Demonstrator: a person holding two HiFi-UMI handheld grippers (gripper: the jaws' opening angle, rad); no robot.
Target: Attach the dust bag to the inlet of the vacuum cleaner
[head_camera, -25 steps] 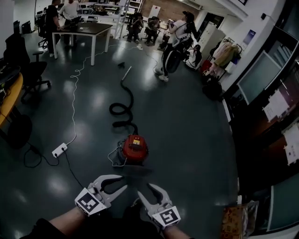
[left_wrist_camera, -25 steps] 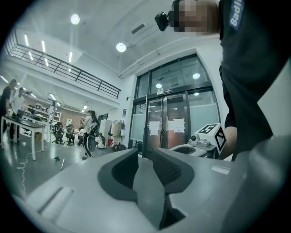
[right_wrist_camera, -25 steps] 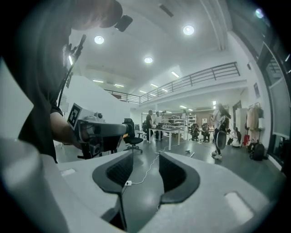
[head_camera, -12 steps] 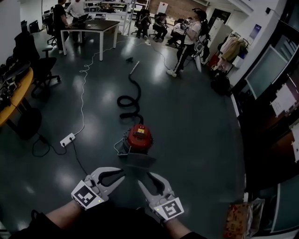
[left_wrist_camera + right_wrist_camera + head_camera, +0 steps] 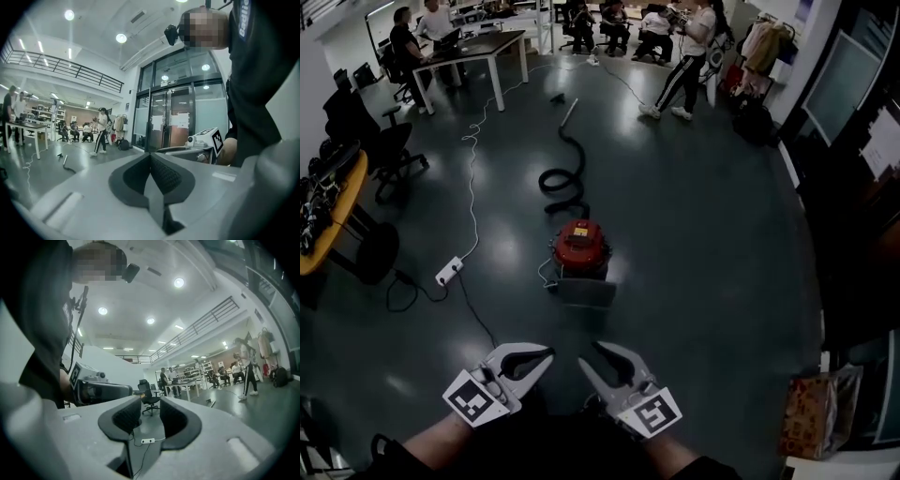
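Note:
The red vacuum cleaner [image 5: 579,248] stands on the dark floor in the middle of the head view. Its black hose [image 5: 563,178] curls away behind it. A flat grey piece [image 5: 583,292] lies against its near side; I cannot tell if this is the dust bag. Both grippers hang low in that view, well short of the vacuum. My left gripper [image 5: 546,354] [image 5: 150,161] is shut, pads together, on nothing. My right gripper [image 5: 588,354] [image 5: 150,416] is open with only floor showing between its pads; its jaws have just been closing.
A white power strip [image 5: 448,273] with cables lies left of the vacuum. A curved desk [image 5: 328,217] and office chairs stand at the left. A table [image 5: 486,45] with several people is far back. A paper bag [image 5: 811,412] sits by the dark wall at the right.
The left jaws have gone from open to shut, and the right jaws have narrowed. The vacuum now sits higher in the head view, farther from both grippers.

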